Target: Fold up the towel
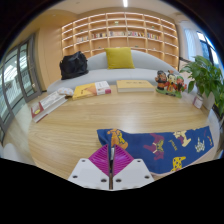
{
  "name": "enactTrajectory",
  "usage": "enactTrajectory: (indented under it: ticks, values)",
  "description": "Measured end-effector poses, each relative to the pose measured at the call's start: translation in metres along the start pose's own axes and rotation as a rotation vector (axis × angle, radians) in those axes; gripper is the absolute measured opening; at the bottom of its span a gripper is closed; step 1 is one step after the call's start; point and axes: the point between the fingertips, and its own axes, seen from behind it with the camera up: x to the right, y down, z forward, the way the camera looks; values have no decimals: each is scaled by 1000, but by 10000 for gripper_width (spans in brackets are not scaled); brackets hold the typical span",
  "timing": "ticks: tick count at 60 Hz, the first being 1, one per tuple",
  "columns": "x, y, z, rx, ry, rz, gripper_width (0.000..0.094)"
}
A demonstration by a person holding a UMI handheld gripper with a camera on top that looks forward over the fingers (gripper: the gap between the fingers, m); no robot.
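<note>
A blue towel (165, 147) with yellow and pink cartoon prints lies spread on the round wooden table (80, 125), ahead and to the right of the fingers. My gripper (110, 143) is shut, its magenta pads (98, 160) pressed together. The fingertips sit over the towel's near left corner. I cannot see whether any cloth is pinched between them.
Books lie at the table's far side (92, 90) and left edge (45, 103). Small toys (170, 83) and a potted plant (207, 75) stand at the right. A grey sofa with a yellow cushion (120, 58) and a black bag (73, 65) sits beyond, before bookshelves (120, 32).
</note>
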Motion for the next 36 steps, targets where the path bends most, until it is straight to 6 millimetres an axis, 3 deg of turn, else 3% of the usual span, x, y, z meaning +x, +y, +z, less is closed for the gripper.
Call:
enactTrajectory:
  ticks: [9, 16, 20, 24, 36]
  values:
    - [-41, -55, -60, 103, -187, 86, 23]
    - [-32, -105, -106, 193, -278, 142, 25]
    - [-4, -125, -114, 227, -270, 149, 28]
    - [34, -131, -111, 237, -232, 150, 28]
    - [154, -89, -71, 154, -75, 156, 61]
